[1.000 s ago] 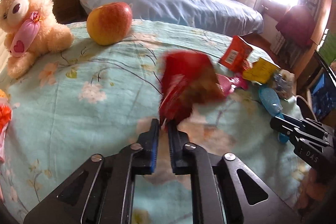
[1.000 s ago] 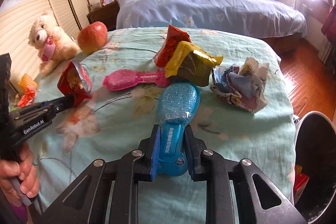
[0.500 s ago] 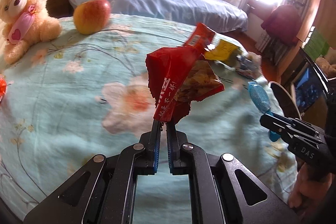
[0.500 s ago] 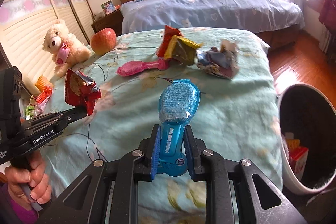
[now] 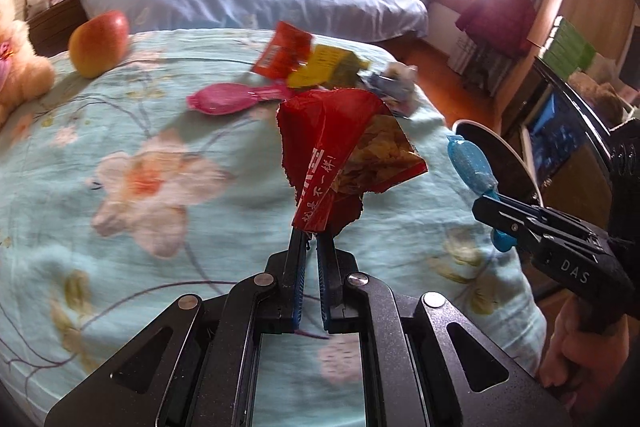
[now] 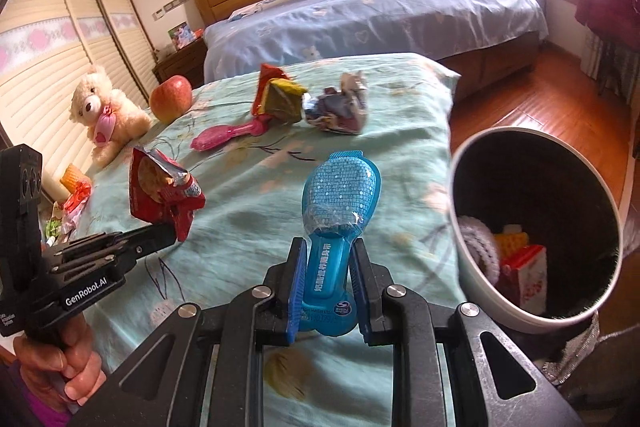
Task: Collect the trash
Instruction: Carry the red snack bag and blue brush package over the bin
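The bed (image 6: 400, 155) under the teal floral sheet ends in a right edge just beside the bin (image 6: 480, 291), which stands on the wooden floor with its mouth tilted toward the camera. The sheet's near half is bare, giving free room between both tools and that edge.

The left tool (image 5: 311, 233) is pinched tight on the corner of a red snack bag (image 5: 336, 163), which it holds up above the sheet. The right tool (image 6: 326, 251) is clamped narrow on the handle of a wrapped blue brush (image 6: 340, 191), lifted off the bed and just left of the bin's rim.

Farther back on the sheet lie a pink brush (image 6: 224, 137), a red-and-yellow wrapper pile (image 6: 276, 99) touching it and a crumpled wrapper (image 6: 340, 111) just beside. An apple (image 6: 171, 98) and a teddy (image 6: 104, 115) sit at the far left, well apart from both tools.

In the bin lie a red-and-white carton (image 6: 528, 275), something yellow behind it and a grey knitted-looking thing.
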Demonstrator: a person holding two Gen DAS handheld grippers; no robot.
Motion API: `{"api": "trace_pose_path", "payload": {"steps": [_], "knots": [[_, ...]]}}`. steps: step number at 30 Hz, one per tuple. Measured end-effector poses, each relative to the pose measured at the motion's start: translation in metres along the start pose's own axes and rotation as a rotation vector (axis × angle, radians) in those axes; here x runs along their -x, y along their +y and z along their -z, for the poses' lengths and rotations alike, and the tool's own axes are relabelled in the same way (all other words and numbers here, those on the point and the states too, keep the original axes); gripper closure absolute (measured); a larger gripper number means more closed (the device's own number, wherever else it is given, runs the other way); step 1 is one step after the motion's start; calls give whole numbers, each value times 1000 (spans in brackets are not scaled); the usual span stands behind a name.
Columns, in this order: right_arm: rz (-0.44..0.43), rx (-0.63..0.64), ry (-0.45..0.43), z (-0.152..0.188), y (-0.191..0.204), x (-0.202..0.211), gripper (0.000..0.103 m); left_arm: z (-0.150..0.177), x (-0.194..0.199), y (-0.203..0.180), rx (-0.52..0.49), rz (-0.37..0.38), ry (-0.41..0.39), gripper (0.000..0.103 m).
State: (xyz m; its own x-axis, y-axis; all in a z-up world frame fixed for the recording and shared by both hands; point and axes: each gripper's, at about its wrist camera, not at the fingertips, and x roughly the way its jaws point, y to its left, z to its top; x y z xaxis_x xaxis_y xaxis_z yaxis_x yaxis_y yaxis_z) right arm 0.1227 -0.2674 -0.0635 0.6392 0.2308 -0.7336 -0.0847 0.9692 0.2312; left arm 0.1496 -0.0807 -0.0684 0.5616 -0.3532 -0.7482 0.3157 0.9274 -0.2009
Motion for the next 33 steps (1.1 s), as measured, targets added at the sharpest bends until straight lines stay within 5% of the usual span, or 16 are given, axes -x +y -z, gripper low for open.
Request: {"api": "trace_pose_path", "payload": {"steps": [33], "knots": [[119,-157,-62,16,-101,48,81,-12,-30,-111,-183,96,42,98]]}}
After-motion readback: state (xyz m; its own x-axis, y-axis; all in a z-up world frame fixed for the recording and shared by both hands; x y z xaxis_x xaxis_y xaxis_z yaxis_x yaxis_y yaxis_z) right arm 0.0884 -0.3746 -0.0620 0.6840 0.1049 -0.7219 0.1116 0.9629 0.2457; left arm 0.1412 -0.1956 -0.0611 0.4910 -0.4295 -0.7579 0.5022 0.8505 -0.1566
